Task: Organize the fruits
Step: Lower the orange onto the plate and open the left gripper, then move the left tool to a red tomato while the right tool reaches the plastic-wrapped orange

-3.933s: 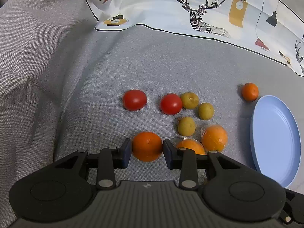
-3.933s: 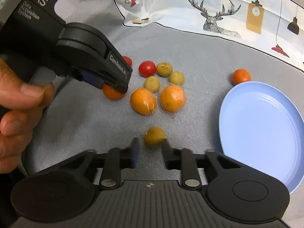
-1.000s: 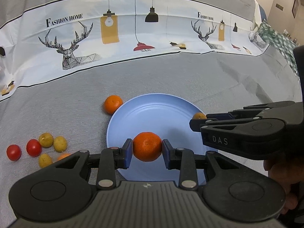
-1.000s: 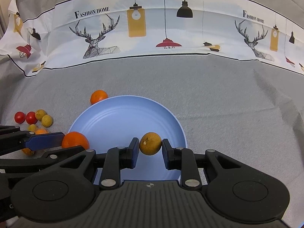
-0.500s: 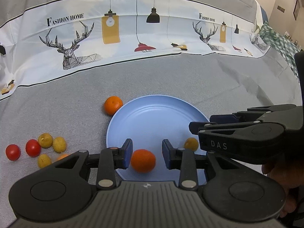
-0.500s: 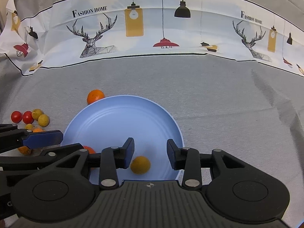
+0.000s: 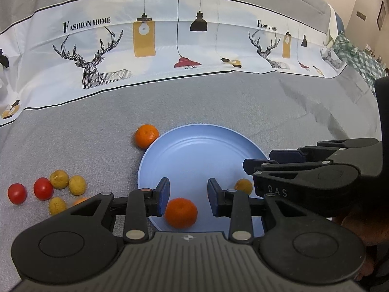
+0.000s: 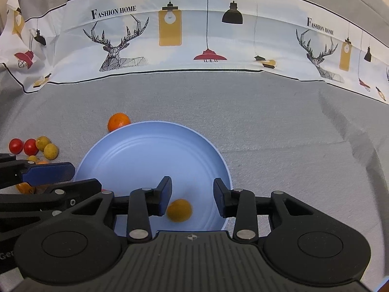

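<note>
A blue plate [image 7: 194, 150] [image 8: 145, 150] lies on the grey cloth. An orange mandarin [image 7: 181, 212] rests on its near edge, below my open left gripper [image 7: 188, 200]. A small yellow-brown fruit [image 8: 179, 210] [image 7: 243, 186] lies on the plate under my open right gripper [image 8: 192, 199]. Both grippers hang empty above the plate. The right gripper's body [image 7: 313, 170] shows at the right of the left wrist view. Another mandarin [image 7: 146, 135] [image 8: 118, 122] touches the plate's far left rim.
Left of the plate lie two red tomatoes [image 7: 29, 191] [image 8: 23, 146], several small yellow fruits [image 7: 68, 183] [image 8: 47, 147] and partly hidden oranges [image 8: 24, 187]. A printed white cloth [image 7: 170, 43] rises behind. Green checked fabric [image 7: 357, 58] lies far right.
One second ago both grippers held their fruits over the plate. Both have opened and dropped them onto it, and both jaws are now wider than half a second ago.
</note>
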The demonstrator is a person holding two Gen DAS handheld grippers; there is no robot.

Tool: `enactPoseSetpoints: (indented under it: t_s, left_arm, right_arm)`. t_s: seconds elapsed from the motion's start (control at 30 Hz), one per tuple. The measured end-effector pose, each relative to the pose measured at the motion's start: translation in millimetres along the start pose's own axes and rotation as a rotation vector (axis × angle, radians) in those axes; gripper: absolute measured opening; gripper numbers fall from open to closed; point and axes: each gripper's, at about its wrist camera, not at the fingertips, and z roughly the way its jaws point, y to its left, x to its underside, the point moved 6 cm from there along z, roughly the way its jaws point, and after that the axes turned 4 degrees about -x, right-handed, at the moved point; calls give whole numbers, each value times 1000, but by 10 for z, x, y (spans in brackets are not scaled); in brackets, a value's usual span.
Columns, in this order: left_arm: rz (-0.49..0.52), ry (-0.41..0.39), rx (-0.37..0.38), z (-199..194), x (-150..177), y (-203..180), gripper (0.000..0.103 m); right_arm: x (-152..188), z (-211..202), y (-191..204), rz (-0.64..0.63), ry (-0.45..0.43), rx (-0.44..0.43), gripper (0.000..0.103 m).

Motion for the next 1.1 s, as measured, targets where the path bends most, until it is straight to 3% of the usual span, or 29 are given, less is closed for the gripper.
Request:
enactPoseSetpoints:
  t_s: [0.47,0.67,0.8,0.9,1.03,1.1]
  left_arm:
    - [-9,10,5,-19,8,49,37]
    - [-52,-4,-19,-91,-39,252,37]
    - [-122,-23,-53,-181,-114,542,34]
    - [-201,-63,-104,-314,-208,919,23]
    - [-414,-85,-188,-478,-226,1584,9]
    - [-506,-62,-212,-499,-168,1857,9]
  right_arm:
    - [-16,-19,61,5,-11,2,39]
    - [-76,-82,88,30,-58,-5,36]
    - [-137,-147,111,62,-109,-26,26]
    - [-187,-205,168,81,-153,-59,23]
    - [-232,-257,329,80,-192,-126,23]
    - [-244,-278,472,61,-207,-173,23]
